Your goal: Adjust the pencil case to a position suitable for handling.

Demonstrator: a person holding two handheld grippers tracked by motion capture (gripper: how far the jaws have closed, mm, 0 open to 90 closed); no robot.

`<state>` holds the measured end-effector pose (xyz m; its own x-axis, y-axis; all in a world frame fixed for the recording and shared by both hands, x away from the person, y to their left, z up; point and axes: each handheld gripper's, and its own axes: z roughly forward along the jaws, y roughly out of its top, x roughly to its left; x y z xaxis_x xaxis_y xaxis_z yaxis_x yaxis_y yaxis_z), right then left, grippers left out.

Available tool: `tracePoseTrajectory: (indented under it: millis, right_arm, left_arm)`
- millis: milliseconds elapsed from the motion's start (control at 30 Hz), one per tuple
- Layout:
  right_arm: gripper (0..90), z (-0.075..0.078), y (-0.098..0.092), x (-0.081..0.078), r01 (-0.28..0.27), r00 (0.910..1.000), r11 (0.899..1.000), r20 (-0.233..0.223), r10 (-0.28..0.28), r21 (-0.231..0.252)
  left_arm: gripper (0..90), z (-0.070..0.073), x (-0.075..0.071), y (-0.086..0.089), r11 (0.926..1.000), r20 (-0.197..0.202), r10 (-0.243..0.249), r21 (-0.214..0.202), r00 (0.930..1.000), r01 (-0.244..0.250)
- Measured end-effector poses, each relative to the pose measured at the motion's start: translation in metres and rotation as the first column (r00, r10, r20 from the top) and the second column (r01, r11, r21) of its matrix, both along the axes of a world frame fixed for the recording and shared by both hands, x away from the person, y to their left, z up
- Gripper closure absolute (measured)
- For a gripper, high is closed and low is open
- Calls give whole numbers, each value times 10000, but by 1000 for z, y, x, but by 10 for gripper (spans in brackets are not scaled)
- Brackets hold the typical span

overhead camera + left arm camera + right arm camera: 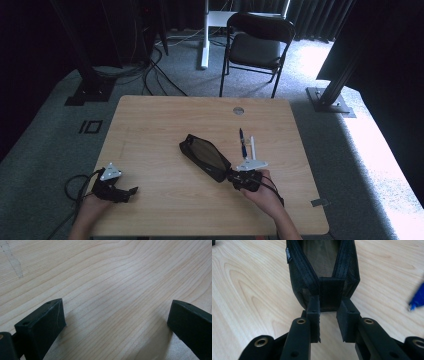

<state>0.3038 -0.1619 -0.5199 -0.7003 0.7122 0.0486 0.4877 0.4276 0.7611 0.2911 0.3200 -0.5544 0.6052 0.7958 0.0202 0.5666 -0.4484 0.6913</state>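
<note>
Nearest, the left gripper rests on the table with jaws wide apart, holding nothing. The right gripper has its jaws narrowed around the end tab of a black mesh pouch, though a firm clamp cannot be confirmed. The pouch lies mid-table, unzipped. It looks soft, light and floppy; the tab seems the best hold. Beyond lie two pens.

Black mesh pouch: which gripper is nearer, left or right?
Right. The right gripper is at the black mesh pouch, jaws on either side of its near-end tab. The left gripper sits open over bare table near the left edge, well apart.
</note>
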Motion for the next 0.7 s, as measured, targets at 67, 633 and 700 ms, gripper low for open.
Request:
tracePoseTrajectory:
  millis: [67, 633, 700]
  right_arm:
    - [728, -1, -5, -6, 103, 9999, 9999, 76, -103, -75]
    - [720, -4, -42, -46, 963, 9953, 9952, -37, -963, 196]
    - [670, -4, -44, -48, 974, 9952, 9948, -155, -970, 307]
  left_arm:
    - [16, 0, 0, 0, 10000, -1, -1, -1, 10000, 1]
    - [16, 0, 0, 0, 10000, 2, 19, -7, 10000, -19]
    - [16, 0, 0, 0, 10000, 3, 21, -7, 10000, -21]
